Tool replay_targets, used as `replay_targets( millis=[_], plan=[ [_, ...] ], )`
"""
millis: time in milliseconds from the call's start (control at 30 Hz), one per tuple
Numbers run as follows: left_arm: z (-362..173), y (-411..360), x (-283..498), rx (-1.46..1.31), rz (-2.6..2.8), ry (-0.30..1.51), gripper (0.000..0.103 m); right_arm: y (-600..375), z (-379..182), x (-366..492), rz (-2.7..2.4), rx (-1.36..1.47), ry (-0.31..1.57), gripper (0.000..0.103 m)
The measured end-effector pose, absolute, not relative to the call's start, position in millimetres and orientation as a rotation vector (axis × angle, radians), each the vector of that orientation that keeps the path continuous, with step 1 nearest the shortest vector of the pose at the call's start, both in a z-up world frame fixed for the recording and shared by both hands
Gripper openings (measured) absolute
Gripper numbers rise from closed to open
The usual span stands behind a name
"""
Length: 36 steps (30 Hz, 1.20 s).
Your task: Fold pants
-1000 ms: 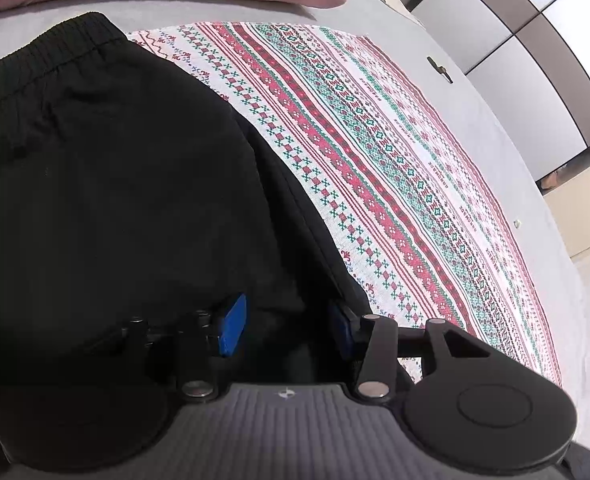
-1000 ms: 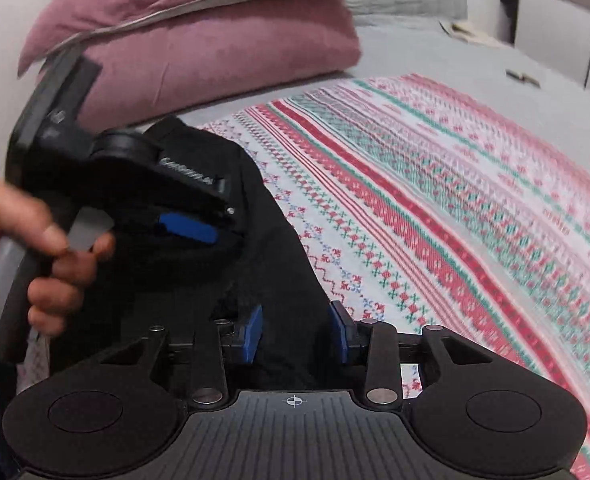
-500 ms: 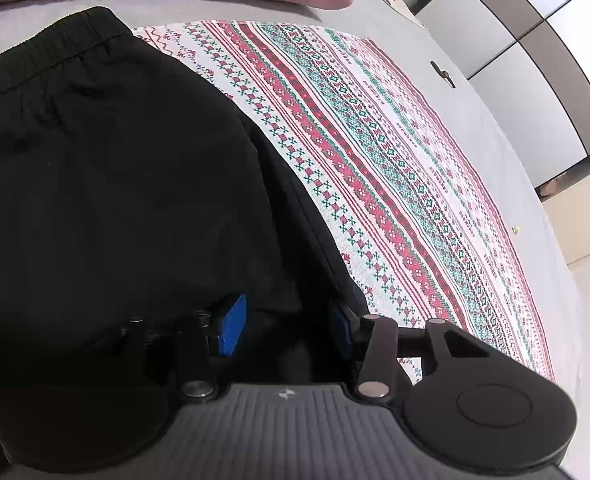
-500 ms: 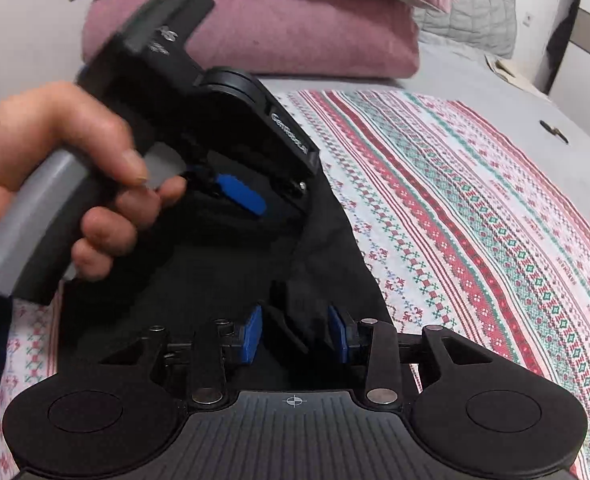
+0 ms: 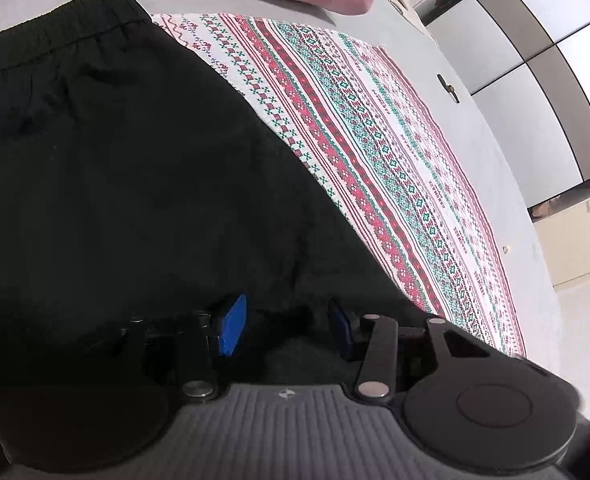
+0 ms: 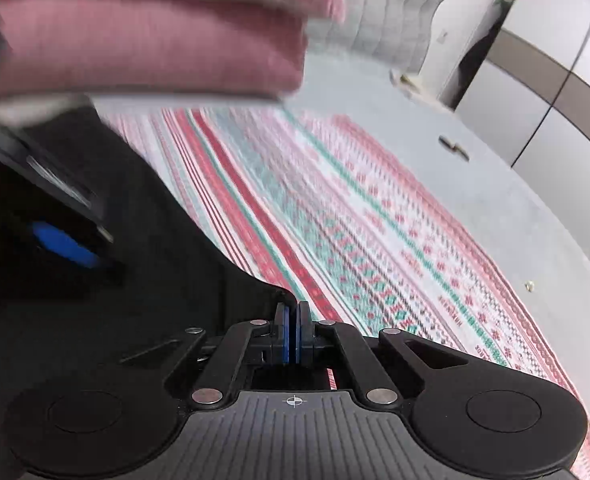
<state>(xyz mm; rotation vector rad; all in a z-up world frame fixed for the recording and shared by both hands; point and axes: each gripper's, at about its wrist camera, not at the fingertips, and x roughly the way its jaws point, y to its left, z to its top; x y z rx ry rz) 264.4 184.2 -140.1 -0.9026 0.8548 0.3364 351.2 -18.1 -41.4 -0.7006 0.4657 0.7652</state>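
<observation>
At your near edge, the right gripper's (image 6: 294,320) fingers had just been closing and sat clenched, no cloth seen between them. Your left gripper's (image 5: 287,326) stood released over the one pair of black pants (image 5: 135,180), flat on the patterned blanket (image 5: 375,140). Soft, light, floppy, I judged: pinch its waistband (image 5: 55,28). Beyond, two pink pillows (image 6: 155,40).

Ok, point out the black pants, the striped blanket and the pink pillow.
black pants (image 5: 135,184): left wrist view, on the flat dark cloth below the waistband.
striped blanket (image 5: 375,152): left wrist view, on a red and green band.
pink pillow (image 6: 147,44): right wrist view, on the blurred front face.
</observation>
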Motion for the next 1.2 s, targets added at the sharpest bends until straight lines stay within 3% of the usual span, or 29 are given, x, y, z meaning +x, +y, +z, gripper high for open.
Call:
replay_targets(
  millis=[267,433,500,767,833,867,900,1200],
  plan=[
    [-138,179,267,-0.871,0.337,0.857,0.072,-5,-80,385,0.733,-0.690,0.510,0.002],
    [-137,176,268,-0.871,0.341,0.856,0.072,-22,-79,380,0.445,-0.743,0.401,0.002],
    [-136,173,268,-0.856,0.338,0.859,0.072,-57,-56,378,0.465,-0.550,0.444,0.012],
    [-128,134,288,-0.783,0.118,0.870,0.072,-251,-58,349,0.137,-0.296,0.676,0.018],
    [-124,111,297,-0.702,0.048,0.878,0.072,-320,-55,344,0.044,-0.112,0.749,0.037],
    [-122,102,300,-0.667,0.017,0.879,0.072,-351,-53,340,-0.040,-0.048,0.760,0.052],
    [-120,93,304,-0.633,-0.018,0.878,0.072,-380,-53,333,-0.156,-0.007,0.751,0.055],
    [-130,60,311,-0.494,-0.085,0.950,0.076,-505,-105,294,-0.298,0.076,0.776,0.053]
  ],
)
